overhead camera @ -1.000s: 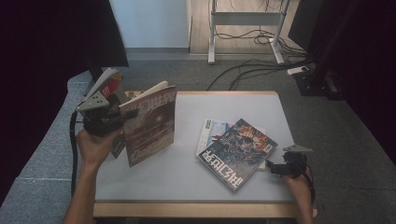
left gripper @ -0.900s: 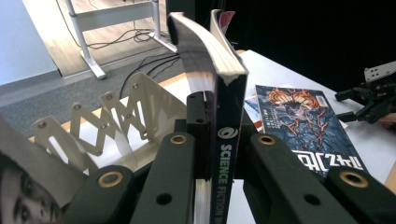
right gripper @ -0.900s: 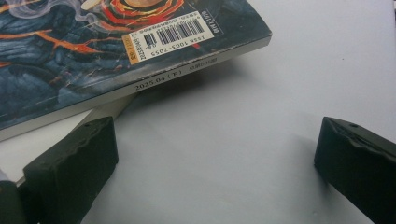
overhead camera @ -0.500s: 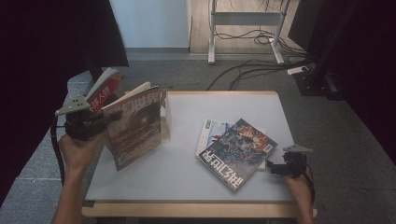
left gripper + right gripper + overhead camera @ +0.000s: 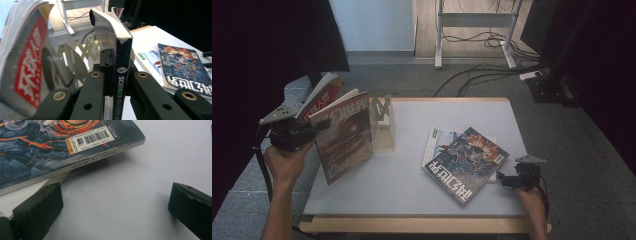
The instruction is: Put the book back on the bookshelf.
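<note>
Magazine (image 5: 344,134) held upright by its spine in the clamped left gripper (image 5: 292,132) over the table's left edge, apparently bound for the pale rack (image 5: 383,125) beside it, right gripper (image 5: 518,179) gaping near the stacked magazines (image 5: 464,157).

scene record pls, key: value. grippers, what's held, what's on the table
left gripper: shut on the spine of a magazine, held upright off the table's left edge
second magazine: upright just behind the held one, red title
rack: pale slotted stand, upright on the table
right gripper: open, resting low on the table, holding nothing
flat stack: dark-cover magazine lying on a lighter one, just left of the right gripper
</note>
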The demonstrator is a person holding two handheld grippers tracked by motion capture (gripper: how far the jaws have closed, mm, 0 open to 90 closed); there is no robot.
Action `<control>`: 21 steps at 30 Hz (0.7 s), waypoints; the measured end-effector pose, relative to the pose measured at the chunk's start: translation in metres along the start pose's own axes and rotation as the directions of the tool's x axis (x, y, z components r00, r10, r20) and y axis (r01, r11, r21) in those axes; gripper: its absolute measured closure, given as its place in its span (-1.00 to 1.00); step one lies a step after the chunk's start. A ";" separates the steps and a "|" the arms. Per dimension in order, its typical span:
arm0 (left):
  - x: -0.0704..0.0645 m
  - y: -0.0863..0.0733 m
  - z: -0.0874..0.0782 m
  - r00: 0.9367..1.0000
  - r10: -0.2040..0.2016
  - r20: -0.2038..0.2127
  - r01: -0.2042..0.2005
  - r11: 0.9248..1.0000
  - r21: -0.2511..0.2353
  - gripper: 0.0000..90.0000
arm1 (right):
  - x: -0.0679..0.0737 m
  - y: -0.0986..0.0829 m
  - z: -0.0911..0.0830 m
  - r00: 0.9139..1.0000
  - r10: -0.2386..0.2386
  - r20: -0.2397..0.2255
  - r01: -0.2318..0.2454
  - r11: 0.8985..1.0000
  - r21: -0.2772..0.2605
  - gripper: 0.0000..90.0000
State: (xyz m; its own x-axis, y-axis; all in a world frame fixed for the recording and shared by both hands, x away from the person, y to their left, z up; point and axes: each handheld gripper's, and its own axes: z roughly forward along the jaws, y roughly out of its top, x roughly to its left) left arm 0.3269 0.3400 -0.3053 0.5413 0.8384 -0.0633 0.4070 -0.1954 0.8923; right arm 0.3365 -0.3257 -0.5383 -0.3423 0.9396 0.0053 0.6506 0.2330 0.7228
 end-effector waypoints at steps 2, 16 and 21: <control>0.003 -0.001 0.001 1.000 -0.011 -0.009 0.011 1.000 0.000 0.88 | 0.000 0.000 0.000 1.000 0.000 0.000 0.000 1.000 0.000 -1.00; 0.009 0.005 0.018 0.997 -0.031 -0.075 0.031 1.000 -0.005 0.88 | 0.000 0.000 0.000 1.000 0.000 0.000 0.000 1.000 0.000 -1.00; 0.012 0.006 0.024 0.995 -0.043 -0.093 0.042 0.999 -0.016 0.88 | 0.000 0.000 0.000 1.000 0.000 0.000 0.000 1.000 0.000 -1.00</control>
State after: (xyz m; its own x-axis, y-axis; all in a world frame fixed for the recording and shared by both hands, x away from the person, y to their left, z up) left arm 0.3539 0.3366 -0.3115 0.4528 0.8896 -0.0600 0.4176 -0.1521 0.8958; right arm 0.3364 -0.3257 -0.5383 -0.3421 0.9396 0.0054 0.6508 0.2328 0.7226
